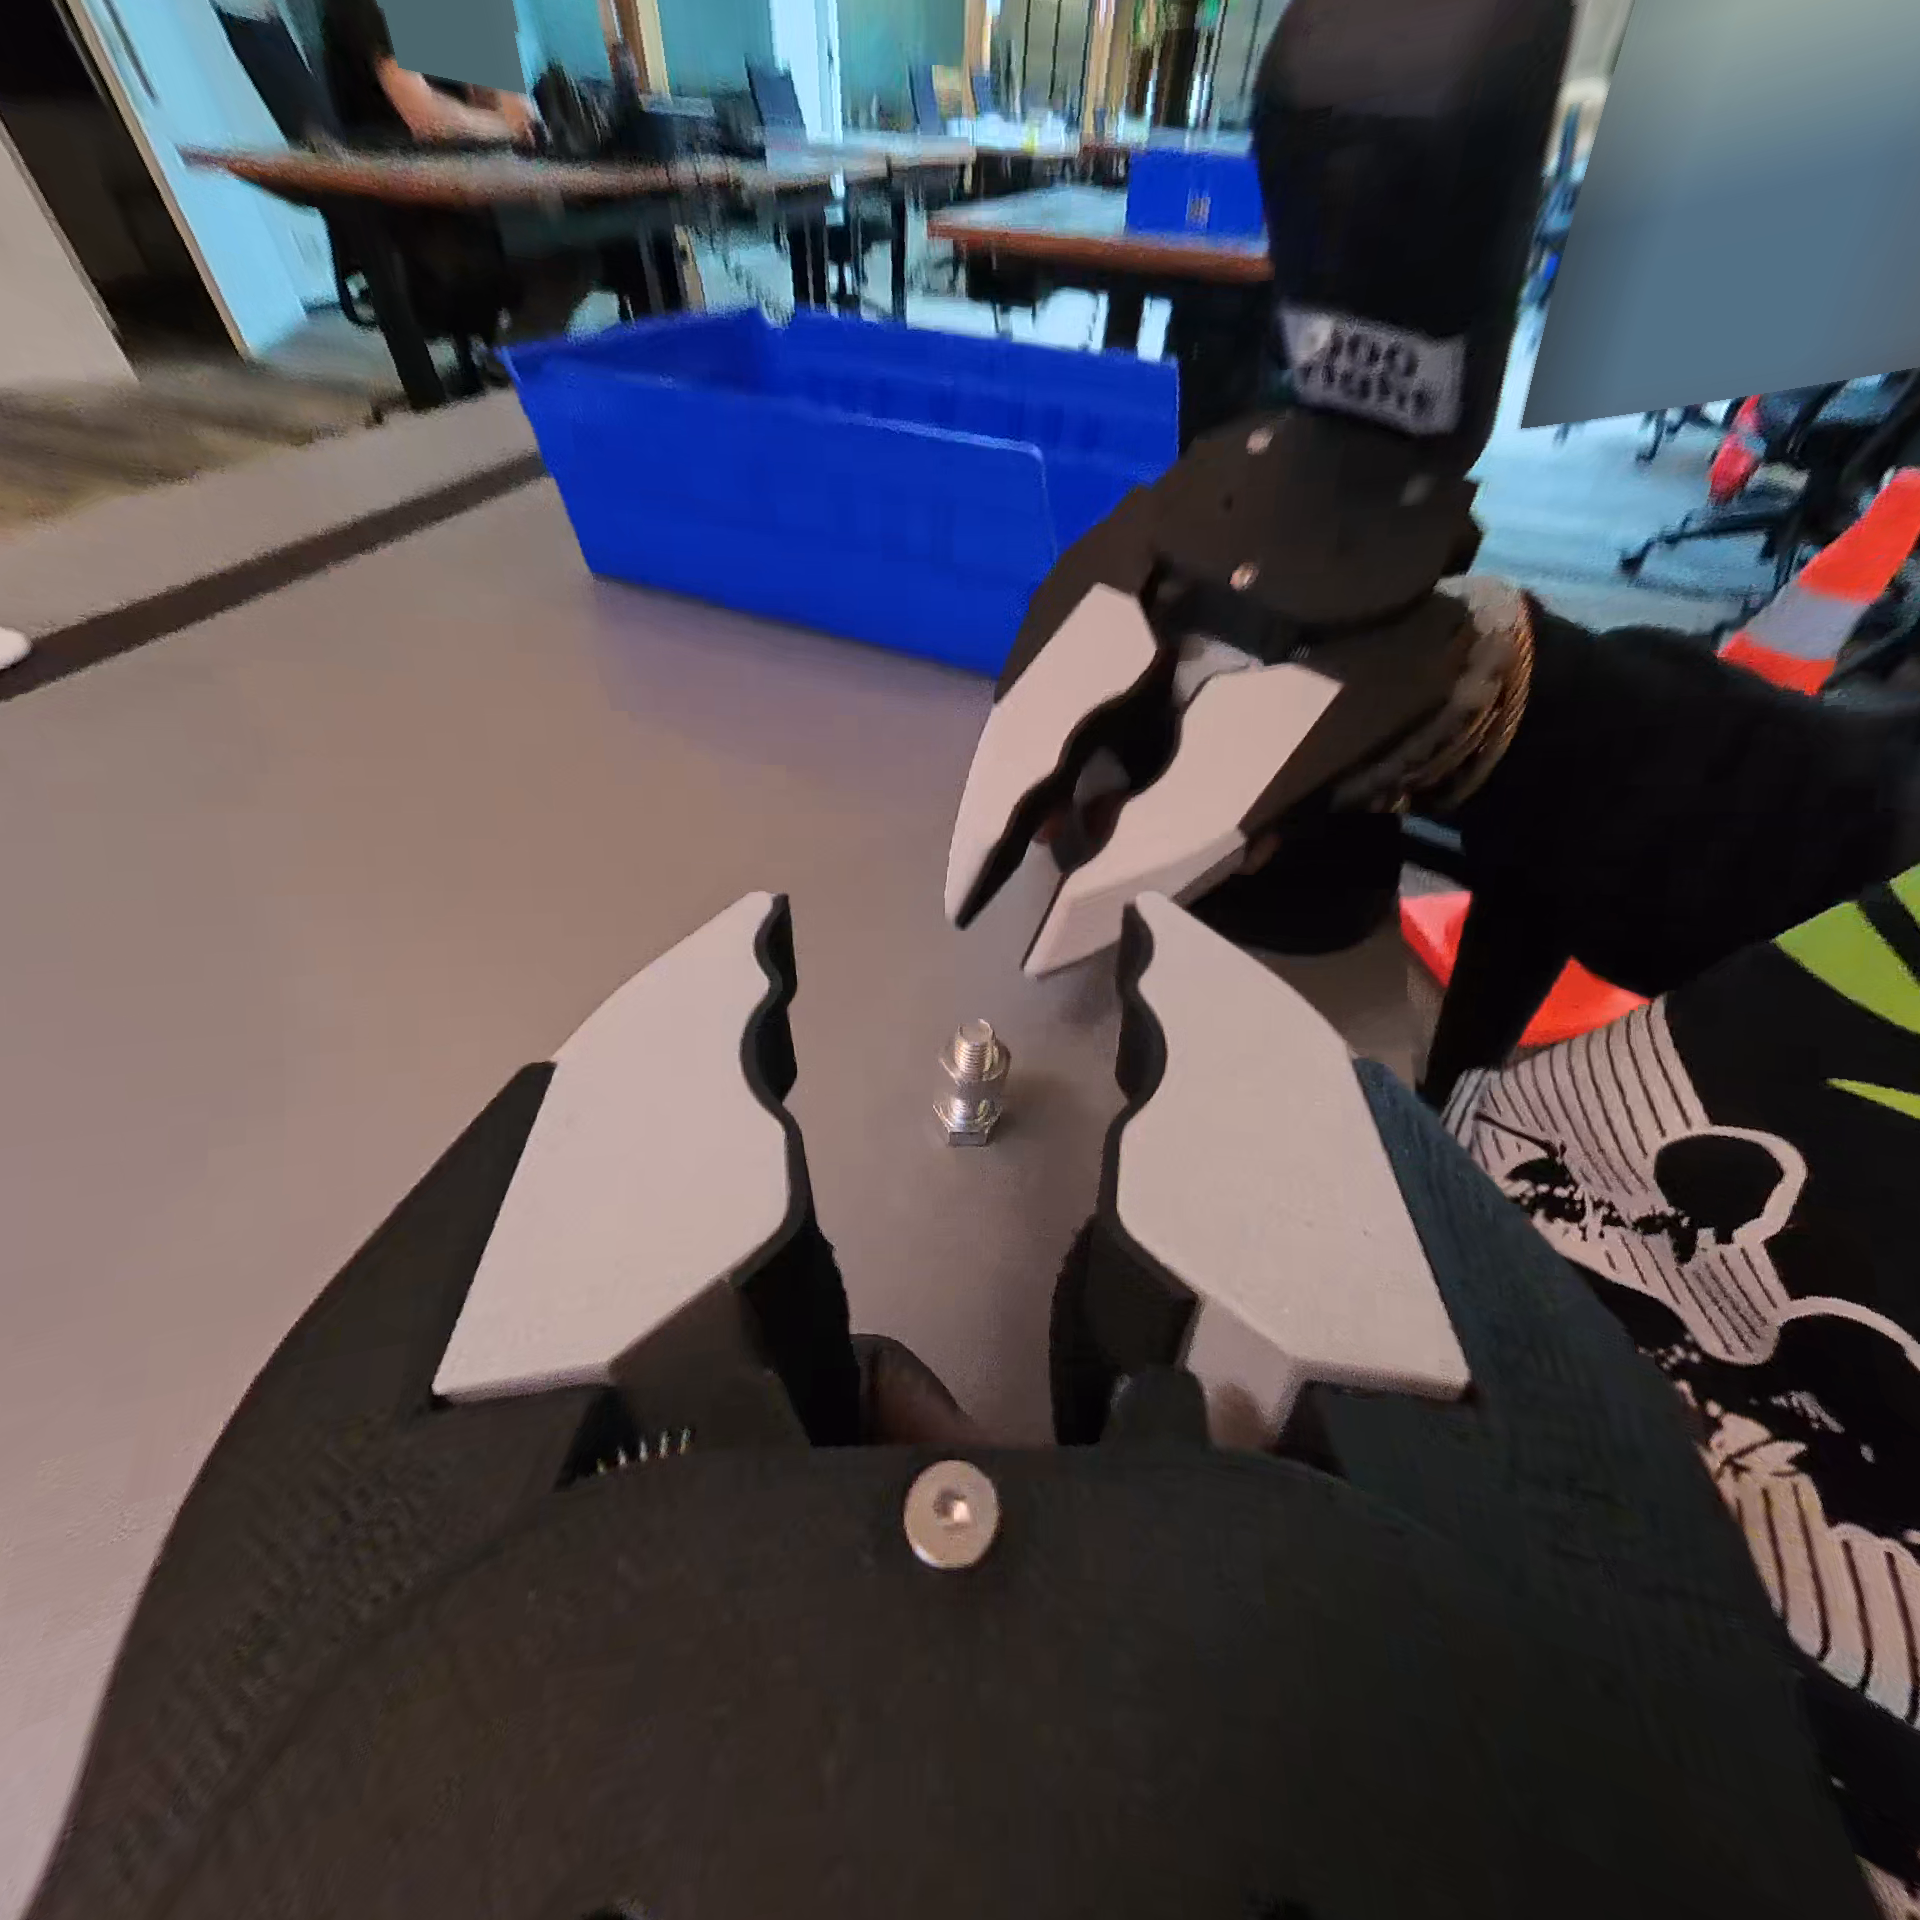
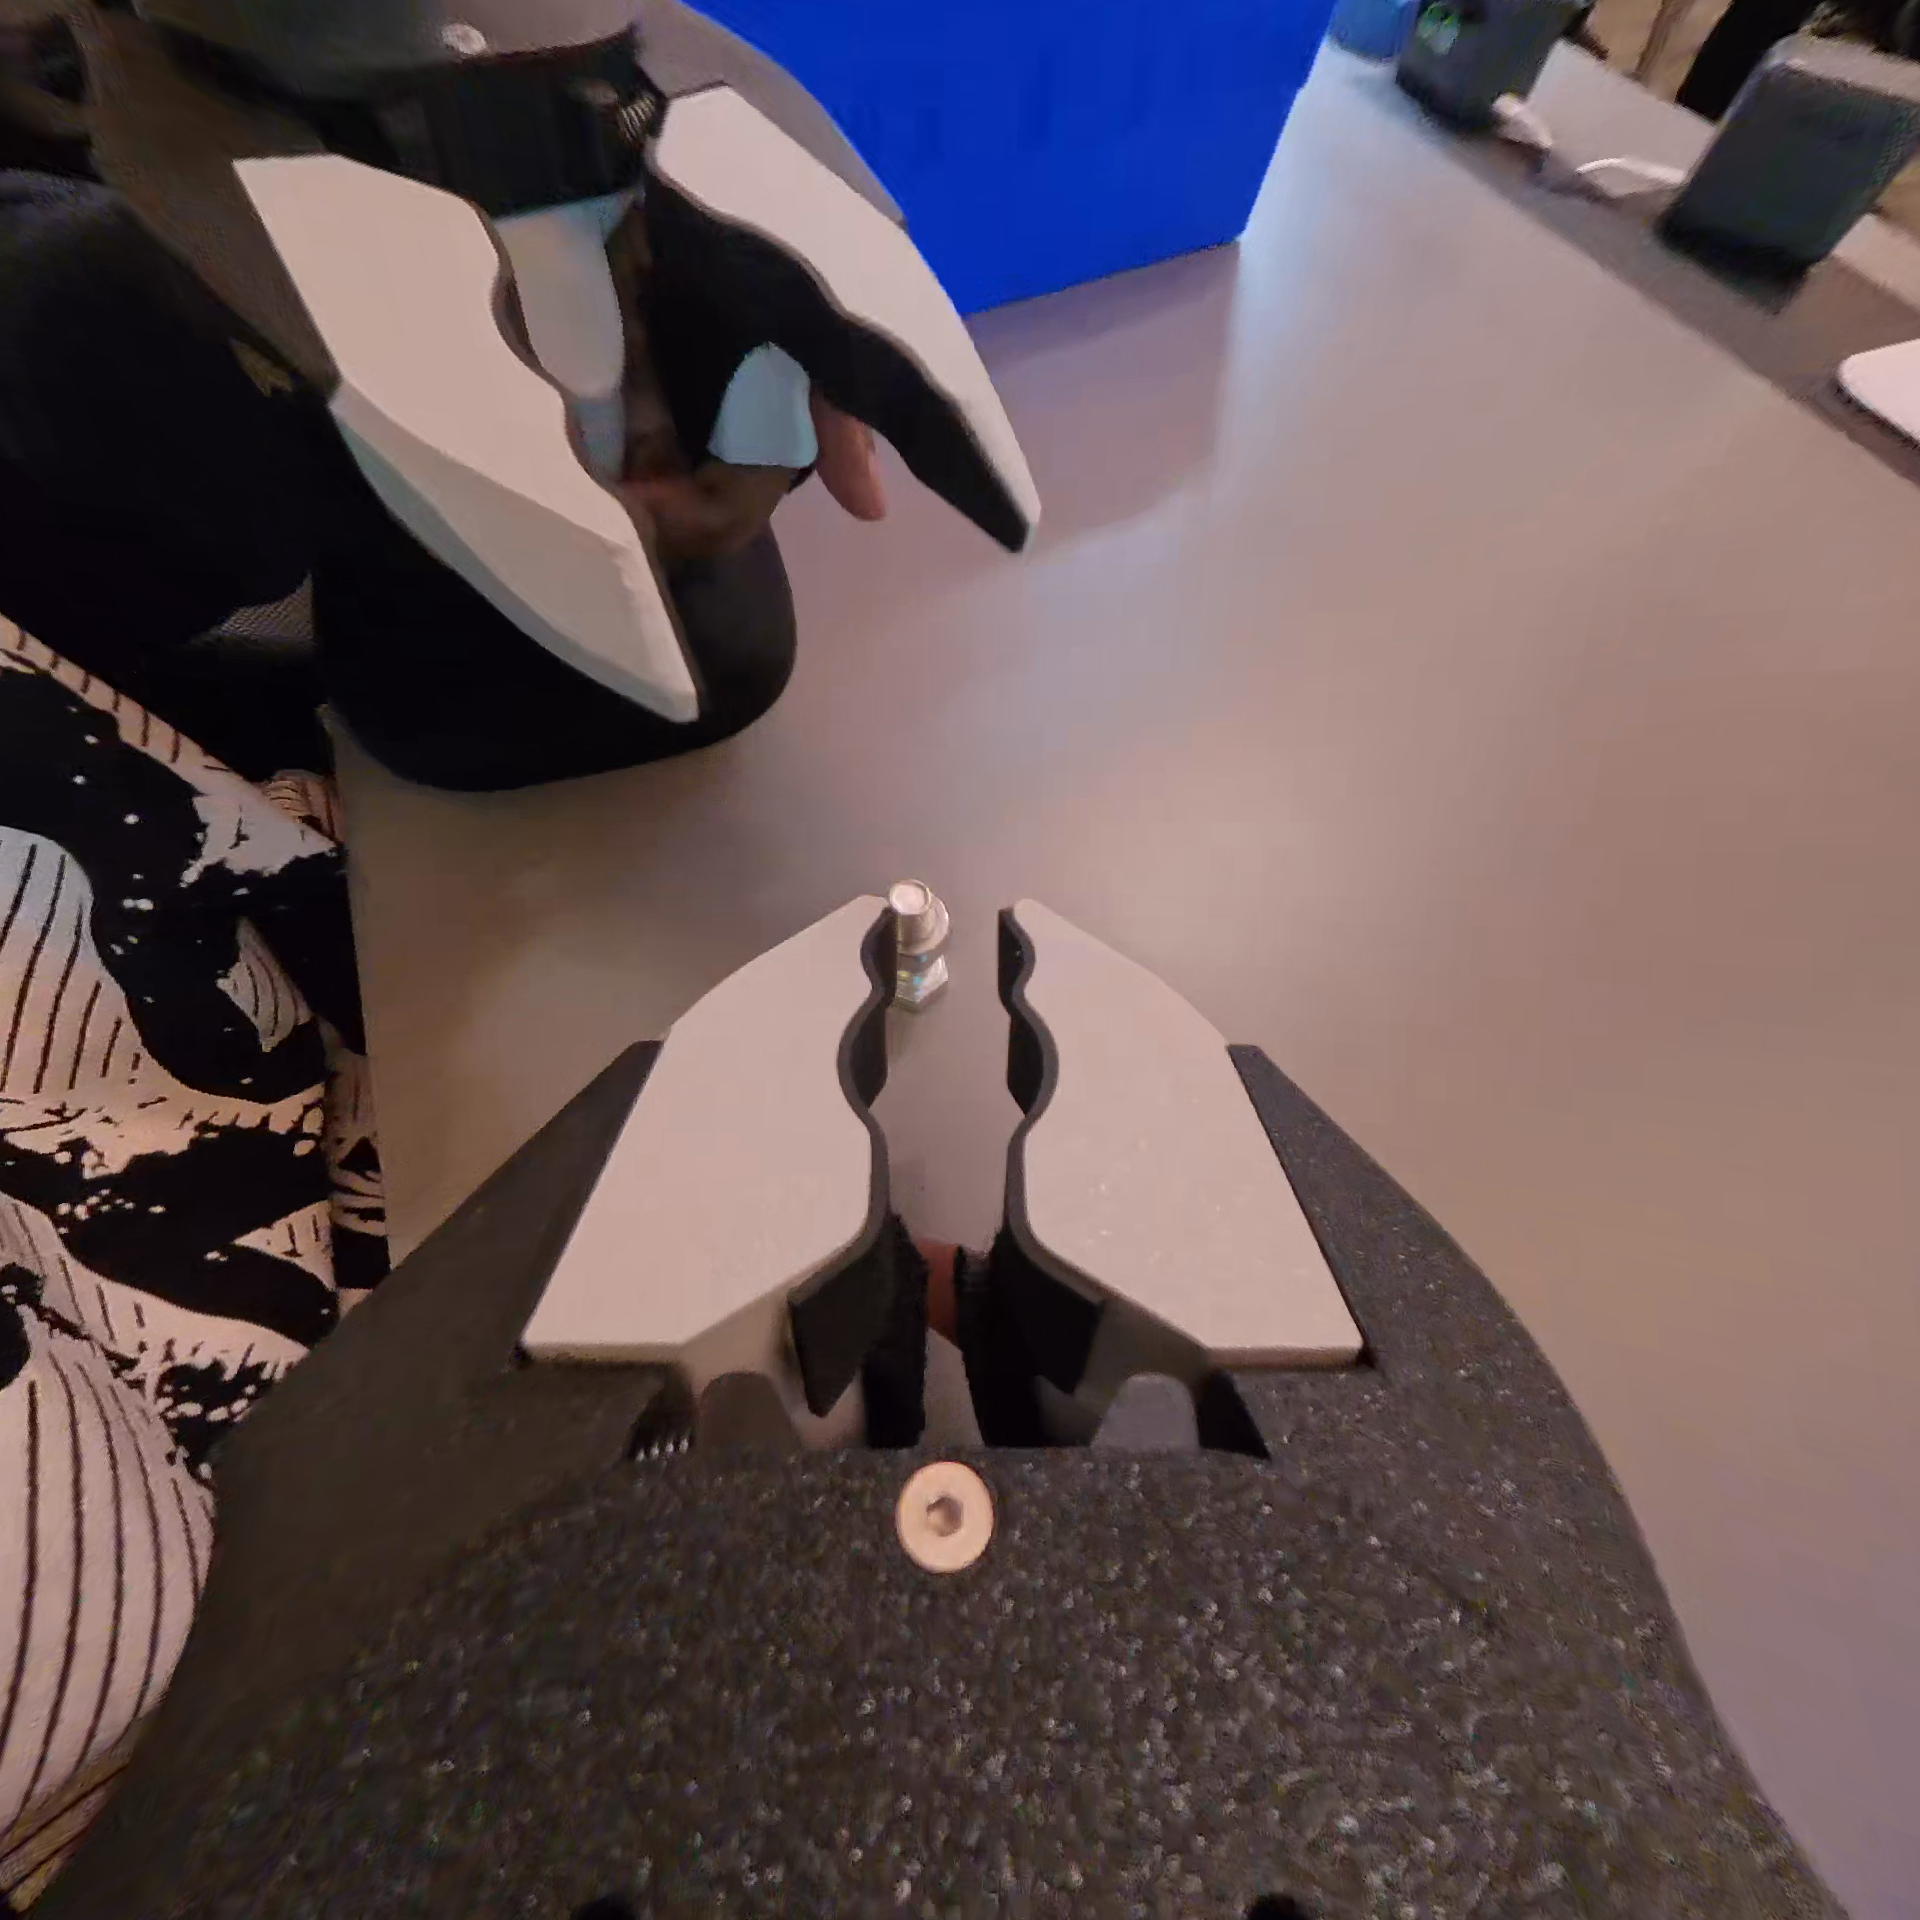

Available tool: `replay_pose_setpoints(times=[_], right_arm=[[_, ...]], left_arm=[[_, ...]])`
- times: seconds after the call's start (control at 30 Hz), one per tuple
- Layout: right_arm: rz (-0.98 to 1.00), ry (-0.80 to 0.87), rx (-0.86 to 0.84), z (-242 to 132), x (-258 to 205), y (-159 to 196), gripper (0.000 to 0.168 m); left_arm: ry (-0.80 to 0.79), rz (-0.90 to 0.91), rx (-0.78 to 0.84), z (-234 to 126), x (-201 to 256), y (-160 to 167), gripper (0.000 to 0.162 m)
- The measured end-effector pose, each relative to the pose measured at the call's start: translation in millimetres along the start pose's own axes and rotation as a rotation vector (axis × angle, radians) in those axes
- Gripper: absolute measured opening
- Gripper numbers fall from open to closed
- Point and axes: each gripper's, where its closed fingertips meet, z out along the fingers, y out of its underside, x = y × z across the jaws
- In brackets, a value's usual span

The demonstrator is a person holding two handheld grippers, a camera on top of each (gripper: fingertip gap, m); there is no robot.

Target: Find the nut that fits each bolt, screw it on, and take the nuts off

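While bolt stands head-down on table – nut threaded – both grippers' jaws spread, flanking it, apart.

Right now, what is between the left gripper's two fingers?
The bolt with its nut, standing on the bare grey table, seen in the left wrist view.

My grey table runs ahead of me, smooth and matte, with a dark seam crossing it at the far left; a blue plastic bin stands on it farther back; beyond are brown-topped desks on black legs, a second blue bin on one of them, pale blue walls and bright glass partitions; an orange traffic cone sits on the floor at right; dark grey boxes line the neighbouring table.
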Motion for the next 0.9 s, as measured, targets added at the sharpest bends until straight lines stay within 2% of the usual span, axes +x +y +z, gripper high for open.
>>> replay_pose_setpoints(times=[0.17,0.37,0.9], right_arm=[[0.039,-0.062,-0.035,12,-7,0,0.013],[0.008,-0.05,-0.091,19,-6,7,0.014],[-0.009,-0.055,-0.104,23,-7,6,0.01]], left_arm=[[-0.004,0.003,0.103,-11,0,-8,0.06],[0.015,0.038,0.082,-9,6,-5,0.062],[0.025,0.07,0.067,-7,10,-2,0.061]])
